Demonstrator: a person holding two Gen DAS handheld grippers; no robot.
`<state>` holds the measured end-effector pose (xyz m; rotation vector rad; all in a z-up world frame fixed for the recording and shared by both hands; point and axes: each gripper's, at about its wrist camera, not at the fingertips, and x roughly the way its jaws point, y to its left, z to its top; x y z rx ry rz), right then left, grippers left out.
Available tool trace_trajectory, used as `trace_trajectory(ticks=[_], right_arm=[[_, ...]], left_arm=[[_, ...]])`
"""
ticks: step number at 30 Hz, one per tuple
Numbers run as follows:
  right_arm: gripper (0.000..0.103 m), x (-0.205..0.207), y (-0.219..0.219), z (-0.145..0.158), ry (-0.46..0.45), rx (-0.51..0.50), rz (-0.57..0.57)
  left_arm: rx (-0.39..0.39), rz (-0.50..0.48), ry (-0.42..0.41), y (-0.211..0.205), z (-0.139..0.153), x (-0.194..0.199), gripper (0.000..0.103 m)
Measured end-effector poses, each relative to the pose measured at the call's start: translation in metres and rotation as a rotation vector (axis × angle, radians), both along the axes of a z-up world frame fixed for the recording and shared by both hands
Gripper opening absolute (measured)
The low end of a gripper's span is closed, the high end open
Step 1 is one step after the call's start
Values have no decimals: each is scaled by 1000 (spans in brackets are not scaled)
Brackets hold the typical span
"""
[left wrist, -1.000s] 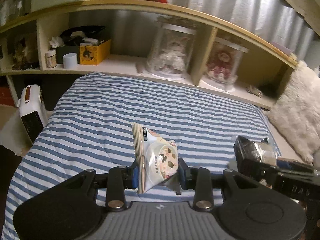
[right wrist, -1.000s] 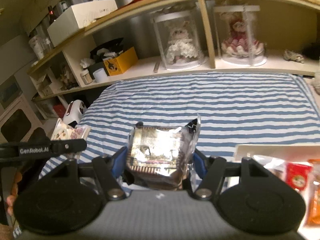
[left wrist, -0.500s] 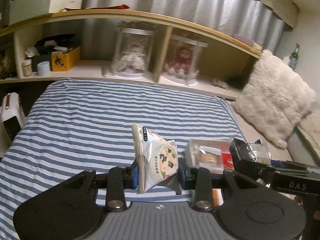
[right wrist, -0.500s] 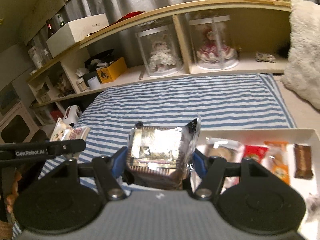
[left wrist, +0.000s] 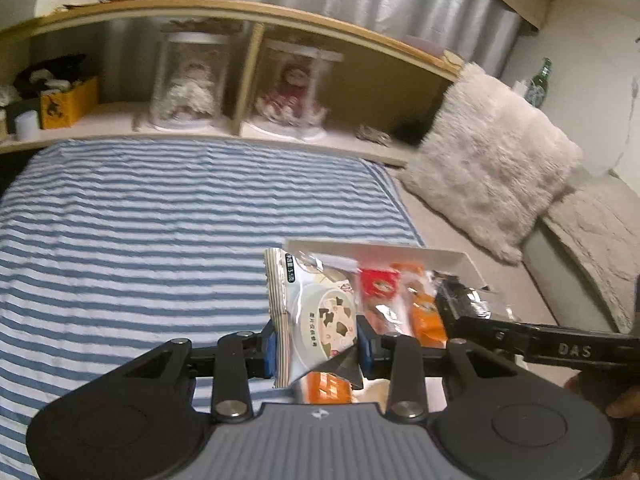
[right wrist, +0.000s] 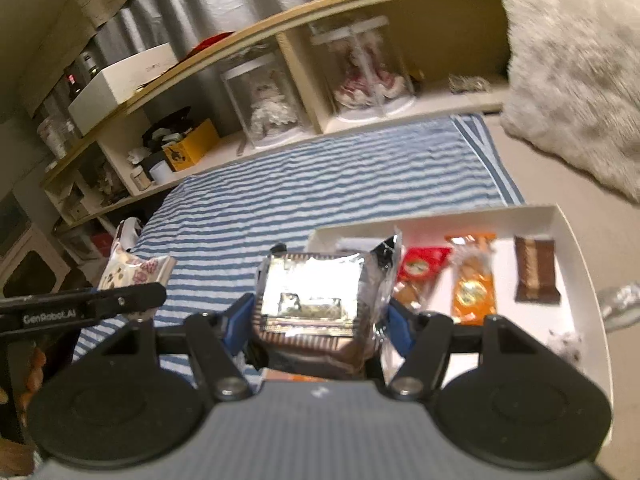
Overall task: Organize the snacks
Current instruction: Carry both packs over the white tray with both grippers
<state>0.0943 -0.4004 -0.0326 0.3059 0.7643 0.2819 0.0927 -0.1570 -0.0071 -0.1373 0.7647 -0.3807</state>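
Observation:
My left gripper is shut on a white snack packet with a cookie picture, held above the near left corner of the white tray. My right gripper is shut on a shiny silver-wrapped snack, held above the left end of the same tray. In the tray lie a red packet, an orange packet and a brown bar. The left gripper with its packet also shows in the right wrist view.
The tray sits on a blue-and-white striped bedspread. Behind it runs a wooden shelf with two dolls in clear cases and a yellow box. A fluffy white pillow lies to the right of the tray.
Both grippers have swung right, still holding their snacks. The tray with its packets has come closer and now lies just beyond and under the fingers.

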Motion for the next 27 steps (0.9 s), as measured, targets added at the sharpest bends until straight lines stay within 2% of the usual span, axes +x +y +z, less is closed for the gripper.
trace_trajectory(ticks=[8, 11, 18, 22, 27], right_arm=[[72, 3, -43, -42, 122, 115, -50], [72, 7, -53, -60, 168, 130, -71], [72, 15, -76, -105, 266, 234, -82], [72, 15, -81, -117, 291, 217, -91], [72, 9, -98, -123, 276, 150, -108]], left_arm=[[-22, -79, 71, -40, -26, -7, 39], [-18, -100, 95, -52, -35, -7, 39], [-26, -139, 148, -73, -51, -4, 39], [-28, -174, 168, -91, -60, -3, 39], [-18, -223, 193, -115, -78, 0, 39]])
